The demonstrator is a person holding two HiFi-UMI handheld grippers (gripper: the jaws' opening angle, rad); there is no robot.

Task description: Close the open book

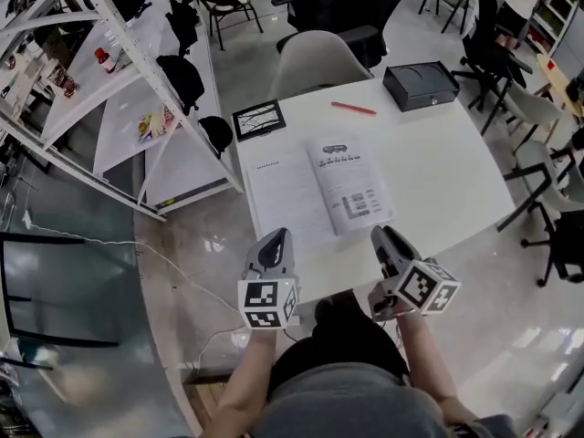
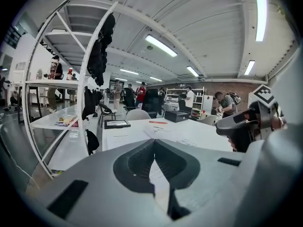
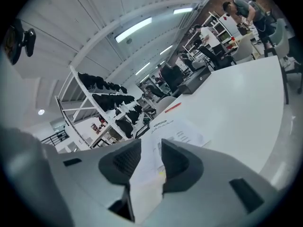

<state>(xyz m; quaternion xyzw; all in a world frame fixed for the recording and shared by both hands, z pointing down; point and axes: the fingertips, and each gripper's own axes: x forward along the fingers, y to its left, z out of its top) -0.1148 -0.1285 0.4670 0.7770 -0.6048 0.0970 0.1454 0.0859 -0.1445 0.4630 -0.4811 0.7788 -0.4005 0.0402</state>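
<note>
1. The white table (image 1: pixel 447 181) bears everything.
2. The open book (image 1: pixel 319 194) lies flat, pages up, near the table's front edge. Its print is too small to read.
3. The left gripper (image 1: pixel 278 237) has its jaws together and empty. The right gripper (image 1: pixel 383 235) has its jaws apart, holding nothing. Both are at the book's near edge.
4. A black box (image 1: pixel 420 85) sits at the far side.
5. A red pen (image 1: pixel 353 109) lies beside the box.
</note>
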